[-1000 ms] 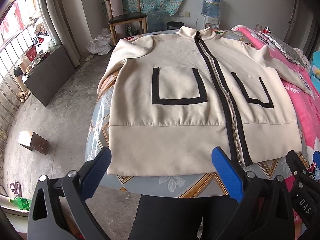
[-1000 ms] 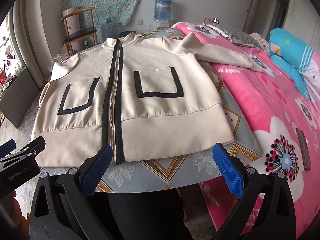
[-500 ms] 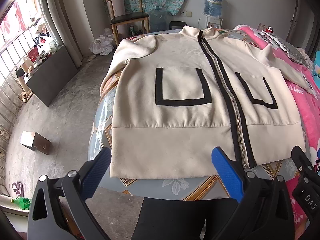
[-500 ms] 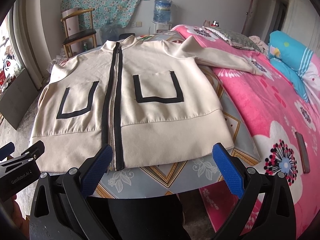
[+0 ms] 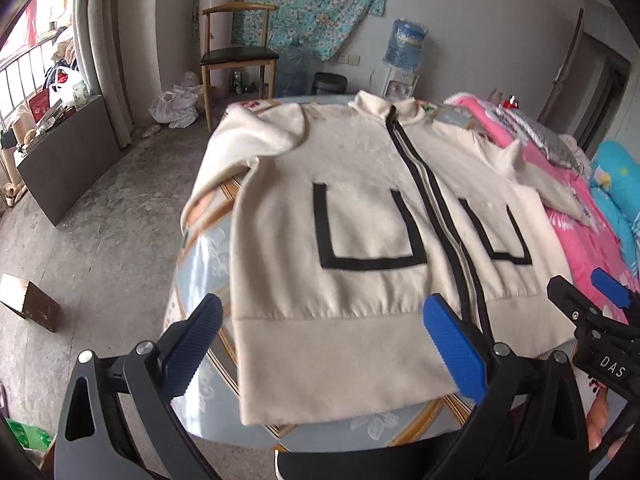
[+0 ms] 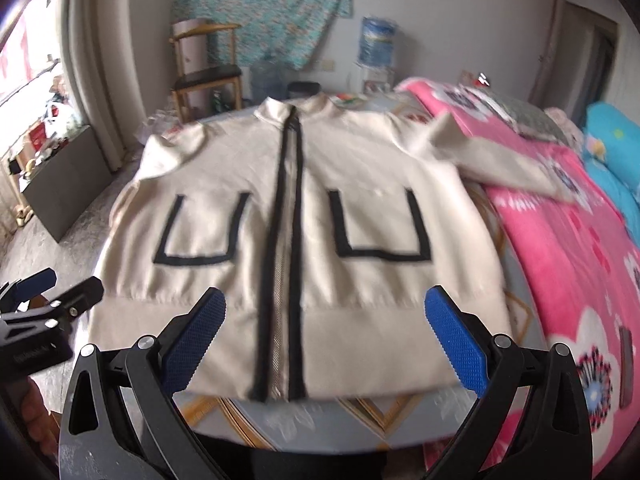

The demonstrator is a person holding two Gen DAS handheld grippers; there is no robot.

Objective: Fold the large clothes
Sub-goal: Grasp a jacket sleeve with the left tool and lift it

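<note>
Honestly, the cream jacket point(image 5: 360, 264) lies flat, zipped, front up on the round table point(image 5: 204, 264) by the pink bed point(image 6: 560, 248). Both the left gripper point(image 5: 320, 352) and right gripper point(image 6: 324, 348) hover spread wide, empty. Looks soft, floppy, thickish — probably best pinched at the hem corners or sleeves.

Home bedroom, pink floral bed point(image 6: 560, 240), wooden chair point(image 5: 236, 52), water dispenser point(image 5: 406, 56), concrete floor point(image 5: 100, 208)
</note>
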